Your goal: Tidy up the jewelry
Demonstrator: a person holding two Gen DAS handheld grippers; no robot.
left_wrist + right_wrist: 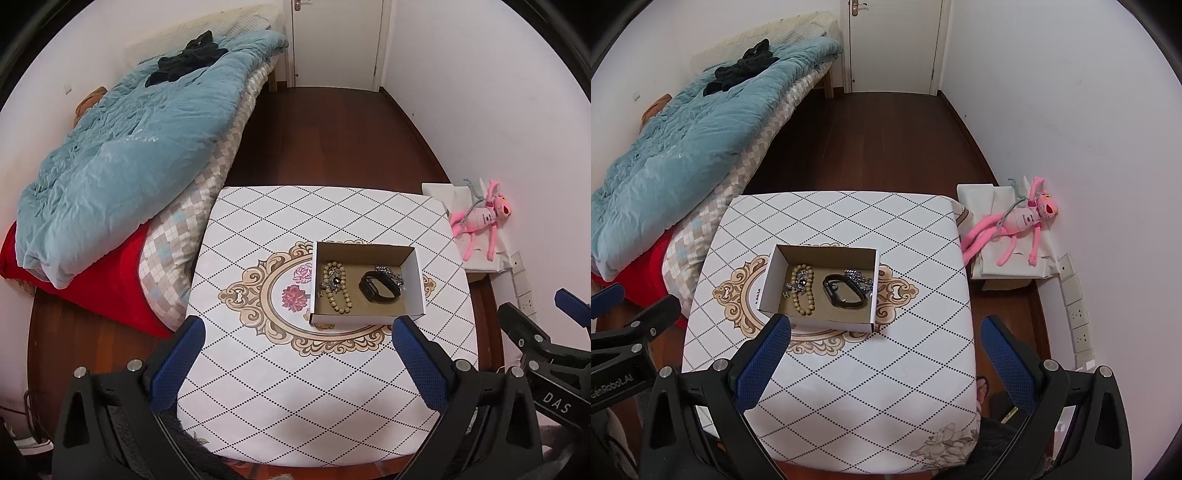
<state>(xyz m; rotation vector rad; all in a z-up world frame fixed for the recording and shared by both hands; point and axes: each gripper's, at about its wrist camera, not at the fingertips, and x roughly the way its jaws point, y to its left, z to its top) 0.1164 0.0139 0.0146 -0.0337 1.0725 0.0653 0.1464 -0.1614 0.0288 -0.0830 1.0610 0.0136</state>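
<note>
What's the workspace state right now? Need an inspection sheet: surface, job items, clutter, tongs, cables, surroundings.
Surface: table under a diamond-pattern cloth with a floral medallion.
Job's things: open cardboard box mid-table, holding a beaded bracelet, a rhinestone brooch lying on the beads, a black watch and a silver chain beside the watch.
Clutter: nothing seen on the cloth outside the box.
Tongs: left tongs open, empty, at the near edge; right tongs open, empty, likewise.
Cables: nothing seen.
Surroundings: bed with blue quilt left; pink plush toy right; closed door beyond.
</note>
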